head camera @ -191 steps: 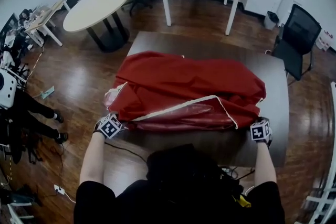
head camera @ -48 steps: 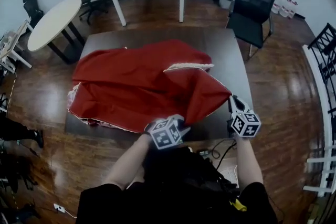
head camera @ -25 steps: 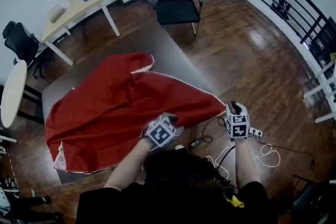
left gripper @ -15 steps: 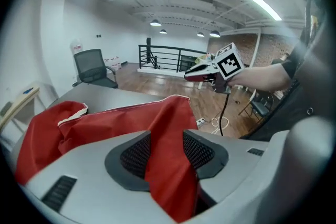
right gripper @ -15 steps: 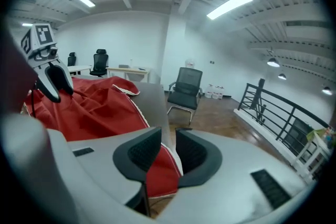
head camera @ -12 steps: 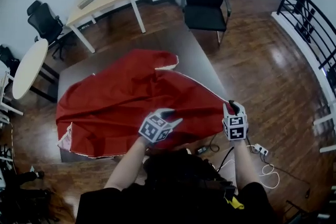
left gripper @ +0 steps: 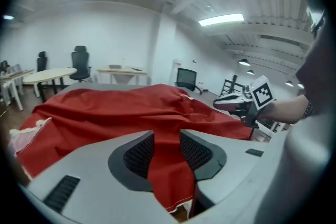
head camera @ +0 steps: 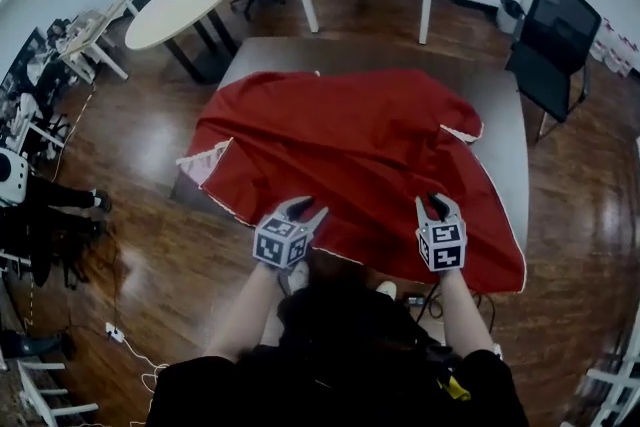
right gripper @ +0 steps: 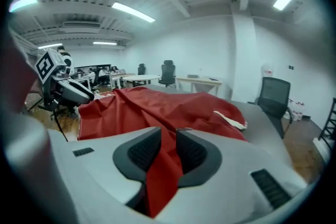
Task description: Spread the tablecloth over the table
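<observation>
At the near edge of the table (head camera: 505, 150), the person held the near hem of the red tablecloth (head camera: 350, 140) in both tools. The left gripper (head camera: 306, 208) had a bunched strip of that hem between its jaws, which were closing on it. The cloth filled the gap between the ribbed pads (left gripper: 140, 153). The right gripper (head camera: 438, 203), further along the same hem toward the near right corner, was clamped on a thinner fold that hung down below its jaws.

From the grippers the cloth ran away across the top, rumpled and creased, and covered most of it. One corner of the cloth drooped past the table's near right corner. At the left edge a corner (head camera: 205, 162) lay turned back and showed its pale lining. Toward the right edge a small flap (head camera: 460, 133) was folded over as well. A strip of dark top stayed bare along the far edge and down the right edge.

The step in hand looked like drawing out and squaring the cloth. The next move probably called for firm grips on both sides. An even lift and pull would take out the creases. After that the cloth would need shifting over the bare strips, and the turned-back corners would need laying flat.
</observation>
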Demonstrator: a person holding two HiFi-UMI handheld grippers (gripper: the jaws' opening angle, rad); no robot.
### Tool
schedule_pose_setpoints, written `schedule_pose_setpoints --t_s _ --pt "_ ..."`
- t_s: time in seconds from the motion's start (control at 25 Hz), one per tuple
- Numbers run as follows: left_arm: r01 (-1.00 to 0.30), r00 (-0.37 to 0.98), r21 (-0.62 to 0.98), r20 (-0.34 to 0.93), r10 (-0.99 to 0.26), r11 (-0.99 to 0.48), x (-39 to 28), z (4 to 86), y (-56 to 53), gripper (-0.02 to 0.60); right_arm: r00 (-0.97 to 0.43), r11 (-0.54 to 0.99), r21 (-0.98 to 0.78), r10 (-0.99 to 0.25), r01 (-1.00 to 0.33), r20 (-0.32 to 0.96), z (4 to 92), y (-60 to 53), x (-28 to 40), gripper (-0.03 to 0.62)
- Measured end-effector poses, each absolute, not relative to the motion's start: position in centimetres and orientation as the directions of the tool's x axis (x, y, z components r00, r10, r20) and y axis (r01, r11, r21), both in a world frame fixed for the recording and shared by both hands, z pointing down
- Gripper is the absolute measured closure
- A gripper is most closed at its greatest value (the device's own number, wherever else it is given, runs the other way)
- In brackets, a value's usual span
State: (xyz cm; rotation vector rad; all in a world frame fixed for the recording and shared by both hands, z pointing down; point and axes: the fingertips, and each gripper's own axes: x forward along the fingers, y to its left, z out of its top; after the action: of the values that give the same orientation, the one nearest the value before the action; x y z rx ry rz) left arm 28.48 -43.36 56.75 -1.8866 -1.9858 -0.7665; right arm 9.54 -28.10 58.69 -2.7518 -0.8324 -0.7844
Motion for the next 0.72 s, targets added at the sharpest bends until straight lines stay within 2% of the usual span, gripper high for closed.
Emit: schedule_pose_setpoints --t_s 0.16,0.28,0.4,0.52,0.56,0.6,0.72 --pt "0.954 0.141 0.148 0.548 0.825 -0.261 39.5 58.6 -50.6 0.425 0.761 -0.905 -0.022 0.343 0.425 0.551 60.5 -33.3 20.0 0.502" --pt "0.894 0.295 0.115 0.578 0.761 -0.434 48.1 59.9 -57.0 0.425 0.769 -0.947 -0.021 0.248 0.322 0.589 61.7 -38.3 26.5 0.502" --pt "0.835 0.397 0.073 0.605 0.690 -0.545 56.8 60.8 -62.5 0.425 0.764 -0.971 -0.005 0.184 0.238 0.619 62.4 -43.6 33.0 0.502" --pt "0.807 0.431 0.039 0.645 0.632 -0.590 63.5 62.7 -65.5 0.423 0.758 -0.982 -0.017 0.136 0.190 0.638 63.7 -48.0 38.3 0.502" --pt "0.809 0.420 0.036 0.664 0.619 -0.587 65.1 63.4 -65.8 0.401 0.753 -0.982 -0.027 0.125 0.186 0.646 64.1 -49.4 39.7 0.502" --pt "0.816 0.400 0.039 0.682 0.612 -0.577 66.6 64.2 -65.8 0.379 0.747 -0.981 -0.037 0.118 0.188 0.654 64.5 -50.6 41.0 0.502" --pt "0.859 0.296 0.087 0.720 0.628 -0.504 69.6 66.1 -64.5 0.379 0.728 -0.976 -0.045 0.128 0.213 0.674 65.0 -53.9 44.0 0.502"
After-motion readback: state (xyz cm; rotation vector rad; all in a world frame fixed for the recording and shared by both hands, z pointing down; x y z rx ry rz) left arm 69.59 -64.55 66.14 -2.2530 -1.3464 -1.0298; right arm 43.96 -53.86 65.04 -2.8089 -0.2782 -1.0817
